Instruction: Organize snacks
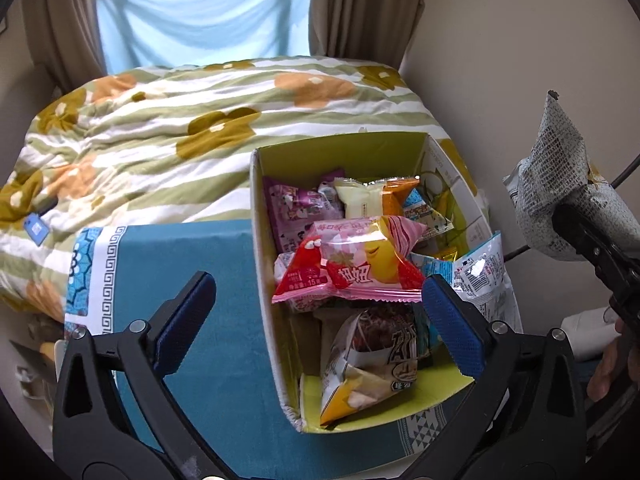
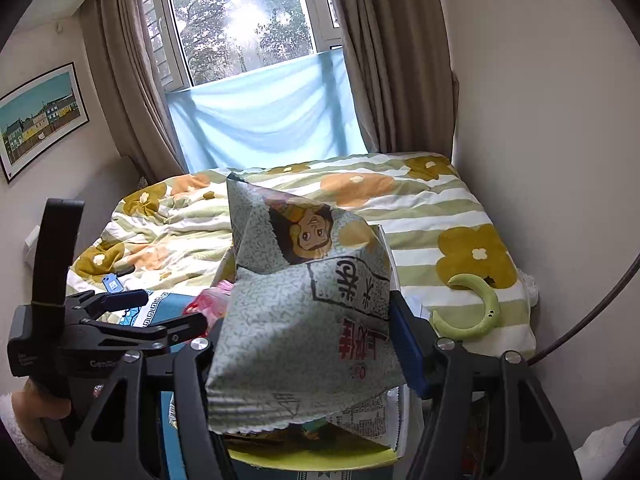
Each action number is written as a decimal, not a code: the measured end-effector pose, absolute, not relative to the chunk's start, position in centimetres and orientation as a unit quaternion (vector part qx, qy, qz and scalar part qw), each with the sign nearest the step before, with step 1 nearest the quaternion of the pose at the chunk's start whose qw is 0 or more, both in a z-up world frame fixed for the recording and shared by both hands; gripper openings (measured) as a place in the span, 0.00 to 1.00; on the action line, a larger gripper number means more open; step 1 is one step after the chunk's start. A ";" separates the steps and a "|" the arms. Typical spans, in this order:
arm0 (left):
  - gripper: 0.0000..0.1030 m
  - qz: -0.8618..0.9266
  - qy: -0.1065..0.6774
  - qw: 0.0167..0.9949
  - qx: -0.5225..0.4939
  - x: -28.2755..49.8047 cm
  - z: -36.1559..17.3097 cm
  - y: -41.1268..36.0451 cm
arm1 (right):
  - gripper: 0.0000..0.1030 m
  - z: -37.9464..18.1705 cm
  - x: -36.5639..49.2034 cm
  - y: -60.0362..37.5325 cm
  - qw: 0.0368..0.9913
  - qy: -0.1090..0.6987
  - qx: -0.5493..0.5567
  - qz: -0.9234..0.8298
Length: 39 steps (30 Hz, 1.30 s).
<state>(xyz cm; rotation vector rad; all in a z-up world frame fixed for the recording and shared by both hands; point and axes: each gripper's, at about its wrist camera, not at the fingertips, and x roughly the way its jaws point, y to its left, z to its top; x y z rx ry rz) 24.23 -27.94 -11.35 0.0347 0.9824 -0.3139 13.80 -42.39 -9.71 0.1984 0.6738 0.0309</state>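
Note:
An open cardboard box (image 1: 266, 280) with a green inside stands on a teal cloth and holds several snack packs, a pink strawberry pack (image 1: 352, 264) on top. My left gripper (image 1: 316, 312) is open and empty, its blue pads on either side of the box's near left wall. My right gripper (image 2: 312, 340) is shut on a grey patterned snack bag (image 2: 304, 320) and holds it in the air above the box. That bag also shows in the left wrist view (image 1: 560, 176), to the right of the box, with the right gripper (image 1: 576, 232) clamped on it.
The teal cloth (image 1: 192, 320) lies left of the box. A bed with a flowered quilt (image 1: 200, 120) is behind it, below a window. A green crescent object (image 2: 476, 308) lies on the quilt at right. A wall (image 1: 520, 60) is close on the right.

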 end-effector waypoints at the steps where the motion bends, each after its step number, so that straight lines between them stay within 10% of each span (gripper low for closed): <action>1: 0.99 -0.148 0.468 0.871 0.013 23.9 -11.3 -27.4 | 0.57 -9.8 14.0 -42.9 0.938 0.331 0.101 0.017; 13: 0.99 -0.108 0.459 0.882 0.002 22.9 -10.6 -24.4 | 0.59 -10.5 18.7 -43.5 0.934 0.346 0.088 0.024; 18: 0.99 -0.096 0.470 0.877 0.005 21.9 -11.9 -23.3 | 0.97 -12.5 20.6 -43.1 0.926 0.366 0.091 0.013; 39: 0.99 -0.103 0.352 0.930 0.034 11.2 -3.8 -13.6 | 0.98 -5.2 9.0 -35.3 0.953 0.293 0.063 -0.037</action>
